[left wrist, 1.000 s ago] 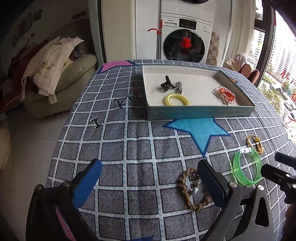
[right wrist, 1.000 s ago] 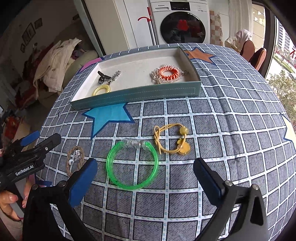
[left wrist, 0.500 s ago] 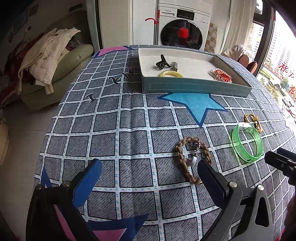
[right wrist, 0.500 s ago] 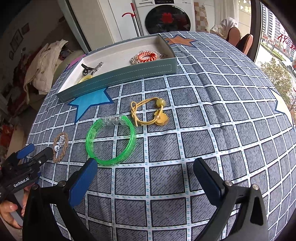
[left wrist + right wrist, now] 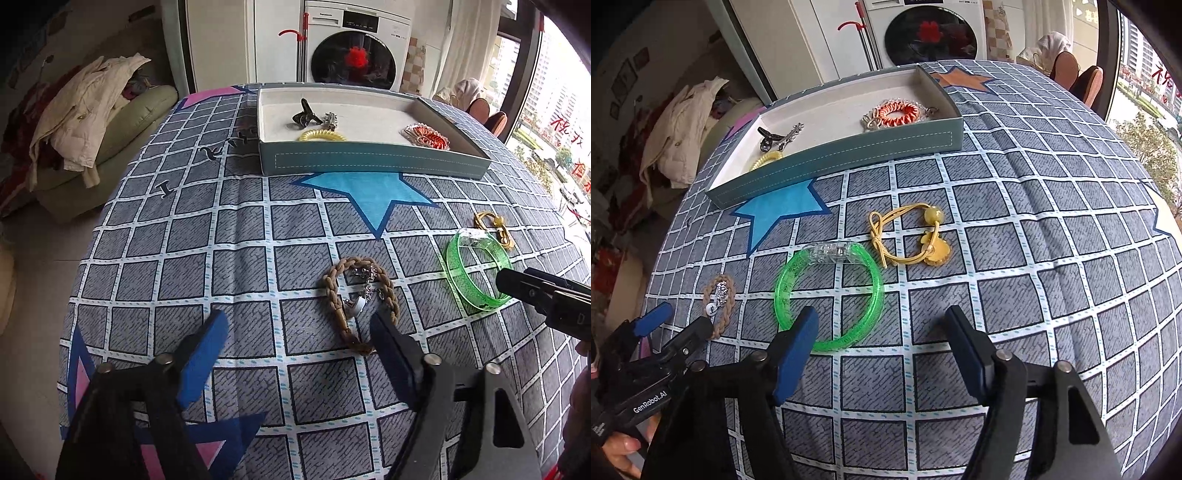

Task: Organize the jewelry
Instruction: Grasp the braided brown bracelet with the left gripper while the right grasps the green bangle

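Observation:
A brown braided bracelet (image 5: 334, 291) with silver charms lies on the checked tablecloth. My left gripper (image 5: 299, 332) hovers over its near end; its jaws are closing, and its right finger (image 5: 388, 343) overlaps the braid without pressing it. A green translucent bangle (image 5: 875, 284) lies in front of my right gripper (image 5: 882, 328). The right jaws are closing too, the left finger (image 5: 798, 343) covers the bangle's near rim, and nothing is gripped. A yellow hair tie (image 5: 908, 236) lies just beyond the bangle. The teal tray (image 5: 849, 158) holds clips, a yellow coil and an orange band.
A sofa (image 5: 110, 147) piled with clothes stands left of the table, and a washing machine (image 5: 354, 55) is behind the tray. Chairs (image 5: 1078, 81) sit at the far right. The table edge drops off at the left (image 5: 74, 280). A hand (image 5: 620, 446) holds the left gripper.
Both pairs of jaws have narrowed from fully wide. The right gripper's left finger now overlaps the green bangle. The left gripper has sunk a little closer to the cloth by the braided bracelet.

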The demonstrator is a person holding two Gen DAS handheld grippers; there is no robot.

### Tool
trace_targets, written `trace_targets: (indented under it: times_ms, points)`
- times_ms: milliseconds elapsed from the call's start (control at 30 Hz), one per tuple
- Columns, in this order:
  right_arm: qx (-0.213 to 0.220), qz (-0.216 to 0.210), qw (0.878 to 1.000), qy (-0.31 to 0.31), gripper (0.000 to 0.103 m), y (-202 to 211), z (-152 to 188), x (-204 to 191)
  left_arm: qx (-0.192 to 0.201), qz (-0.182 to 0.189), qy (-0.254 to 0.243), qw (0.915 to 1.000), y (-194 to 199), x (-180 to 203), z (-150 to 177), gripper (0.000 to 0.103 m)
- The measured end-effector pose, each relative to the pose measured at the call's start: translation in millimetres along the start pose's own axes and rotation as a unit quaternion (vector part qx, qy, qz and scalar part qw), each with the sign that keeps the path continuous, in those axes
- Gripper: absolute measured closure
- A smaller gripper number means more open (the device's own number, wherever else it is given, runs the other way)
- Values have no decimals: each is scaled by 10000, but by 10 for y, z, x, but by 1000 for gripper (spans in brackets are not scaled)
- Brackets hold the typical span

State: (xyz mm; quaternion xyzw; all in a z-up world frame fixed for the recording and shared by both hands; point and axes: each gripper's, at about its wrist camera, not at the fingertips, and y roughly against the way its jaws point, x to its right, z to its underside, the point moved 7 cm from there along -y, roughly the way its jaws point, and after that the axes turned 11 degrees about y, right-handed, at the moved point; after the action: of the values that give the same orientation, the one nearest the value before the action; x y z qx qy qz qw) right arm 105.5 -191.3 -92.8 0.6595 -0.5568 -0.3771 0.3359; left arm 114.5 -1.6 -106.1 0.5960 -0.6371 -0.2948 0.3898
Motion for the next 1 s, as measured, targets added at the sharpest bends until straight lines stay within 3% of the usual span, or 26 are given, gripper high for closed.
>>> trace_targets:
  times_ms: [133,267,400,500,600,700,733,800,1000]
  points:
    - [-24,110,9998,193,41,-32,-37,-64,-42,-54,15,10000,-22,30,5,14]
    - [-59,404,9977,536,42,-63,-36,-133,3,-148,-165,9998,-17,96,31,15]
    - [-52,643,9947,801,45,-62,-5,-167,49,-164,-319,9993,11,140,43,23]
    - [-40,630,9946,826,52,-51,2,-174,1,-9,-375,9993,26,191,62,38]
    - [-27,610,9946,844,65,-49,2,-179,2,87,-512,9986,45,257,80,70]
    - [-2,592,9946,858,84,-33,9,-191,-13,241,-494,9985,55,258,85,78]
    - [8,605,9945,854,91,-31,5,-186,-42,350,-421,9985,64,241,87,78]
    - [38,574,9951,804,95,-23,13,-170,-75,583,-229,9980,92,191,85,78]
    - [141,452,9972,585,95,23,23,-89,99,873,45,9961,243,52,-7,78]
